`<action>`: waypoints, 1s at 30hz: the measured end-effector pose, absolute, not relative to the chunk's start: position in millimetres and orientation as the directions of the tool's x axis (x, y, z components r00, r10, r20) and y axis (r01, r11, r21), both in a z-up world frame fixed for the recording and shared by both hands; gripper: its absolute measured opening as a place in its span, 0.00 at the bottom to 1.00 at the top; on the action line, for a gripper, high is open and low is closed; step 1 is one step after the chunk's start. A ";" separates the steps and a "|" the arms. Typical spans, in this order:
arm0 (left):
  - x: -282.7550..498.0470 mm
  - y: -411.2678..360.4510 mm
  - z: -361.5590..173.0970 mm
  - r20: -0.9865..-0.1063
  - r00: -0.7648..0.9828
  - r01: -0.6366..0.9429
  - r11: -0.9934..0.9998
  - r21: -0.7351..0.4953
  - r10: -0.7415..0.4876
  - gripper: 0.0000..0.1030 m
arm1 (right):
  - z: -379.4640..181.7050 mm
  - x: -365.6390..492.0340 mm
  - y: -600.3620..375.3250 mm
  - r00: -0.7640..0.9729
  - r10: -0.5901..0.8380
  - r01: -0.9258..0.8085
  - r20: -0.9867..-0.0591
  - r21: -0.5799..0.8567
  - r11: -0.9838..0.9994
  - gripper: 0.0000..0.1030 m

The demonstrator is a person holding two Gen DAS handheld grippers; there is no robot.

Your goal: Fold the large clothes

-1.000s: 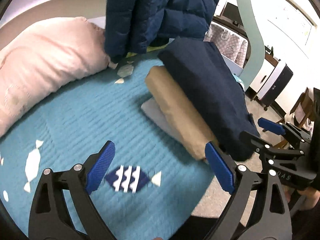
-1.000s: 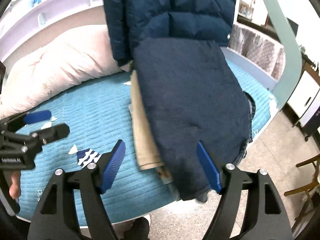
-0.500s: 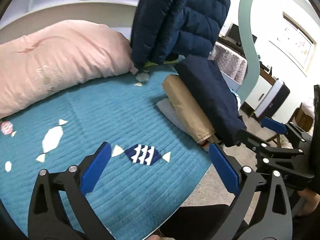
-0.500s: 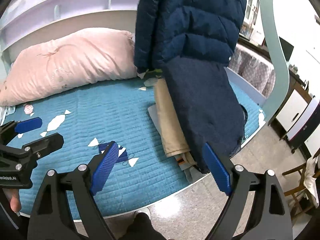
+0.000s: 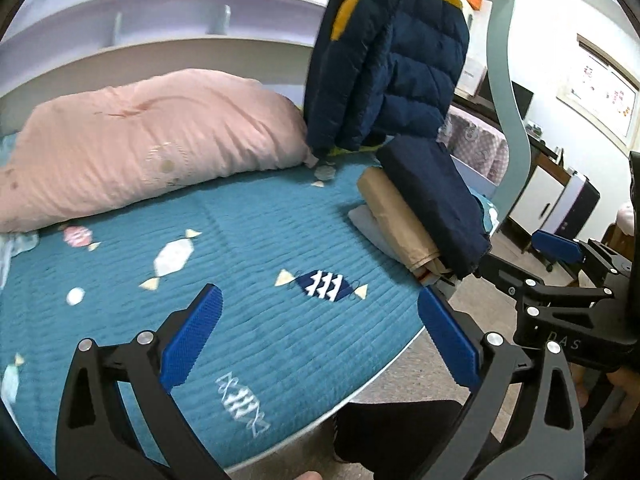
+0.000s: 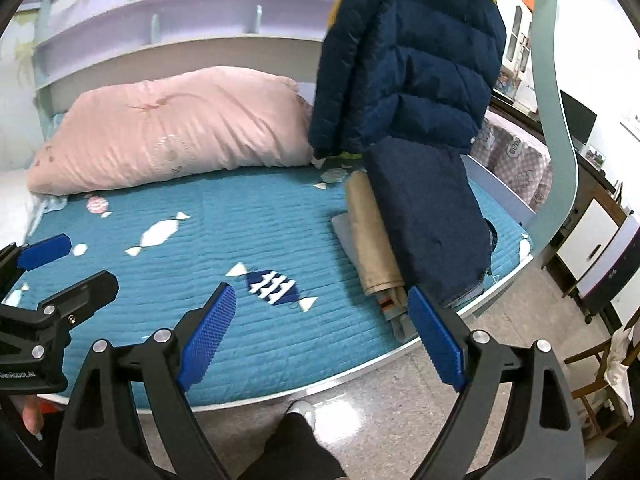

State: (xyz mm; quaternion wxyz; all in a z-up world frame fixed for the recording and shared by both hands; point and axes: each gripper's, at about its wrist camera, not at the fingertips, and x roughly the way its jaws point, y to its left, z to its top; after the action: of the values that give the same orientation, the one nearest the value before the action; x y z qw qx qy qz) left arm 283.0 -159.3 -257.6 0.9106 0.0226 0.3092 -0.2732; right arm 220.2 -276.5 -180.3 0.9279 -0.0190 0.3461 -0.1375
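A stack of folded clothes lies at the right edge of the bed: a navy garment (image 5: 432, 200) (image 6: 432, 216) on top, a tan one (image 5: 396, 224) (image 6: 372, 240) under it and a pale grey one (image 5: 368, 220) (image 6: 344, 232) lowest. Behind the stack hangs a navy and yellow puffer jacket (image 5: 392, 72) (image 6: 412, 60). My left gripper (image 5: 320, 316) hovers open over the bed's front part, nothing between its pads. My right gripper (image 6: 320, 308) is open too, short of the stack and empty. Each gripper shows at the edge of the other's view.
A teal quilted bedspread (image 5: 248, 240) with candy patterns covers the bed. A big pink pillow (image 5: 152, 152) lies along the back, under lilac shelves (image 6: 180, 12). A pale green post (image 6: 556, 112) stands right of the stack. Floor, cabinets and a wooden chair (image 6: 592, 364) are at right.
Both grippers have pulled back and up from the folded stack, which now sits farther off. Their jaws stand a little wider. Much more of the bed and pillow shows.
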 end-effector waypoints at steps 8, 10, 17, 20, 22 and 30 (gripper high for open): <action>206.3 -118.9 -229.1 -0.531 0.760 0.394 0.915 -0.084 -0.375 0.95 | -148.0 160.0 -241.9 0.787 -0.189 0.164 -0.588 -0.096 0.982 0.87; 182.6 -110.7 -219.3 -0.505 0.796 0.360 0.932 -0.048 -0.334 0.95 | -141.2 147.0 -236.6 0.800 -0.171 0.146 -0.575 -0.089 0.985 0.87; 105.0 -91.9 -184.5 -0.424 0.869 0.279 0.960 -0.009 -0.256 0.95 | -110.2 87.0 -217.2 0.851 -0.094 0.075 -0.516 -0.058 0.995 0.89; 72.4 -90.7 -168.5 -0.377 0.900 0.249 0.968 0.028 -0.220 0.95 | -95.7 62.9 -211.8 0.873 -0.072 0.056 -0.482 -0.049 0.997 0.89; 57.2 -91.9 -160.8 -0.362 0.910 0.237 0.970 0.050 -0.203 0.95 | -86.7 47.8 -209.6 0.886 -0.059 0.047 -0.459 -0.039 0.998 0.89; -3.0 -86.6 -123.7 -0.287 0.940 0.205 0.978 0.042 -0.185 0.95 | -48.5 -18.7 -200.9 0.937 -0.006 0.003 -0.350 -0.009 1.000 0.90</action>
State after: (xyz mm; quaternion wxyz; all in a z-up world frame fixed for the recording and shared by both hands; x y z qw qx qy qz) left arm -3.0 -86.6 -123.7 0.9843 0.0356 0.1420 -0.0990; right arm -18.7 -200.9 -48.5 0.9841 -0.0039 0.1777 -0.0023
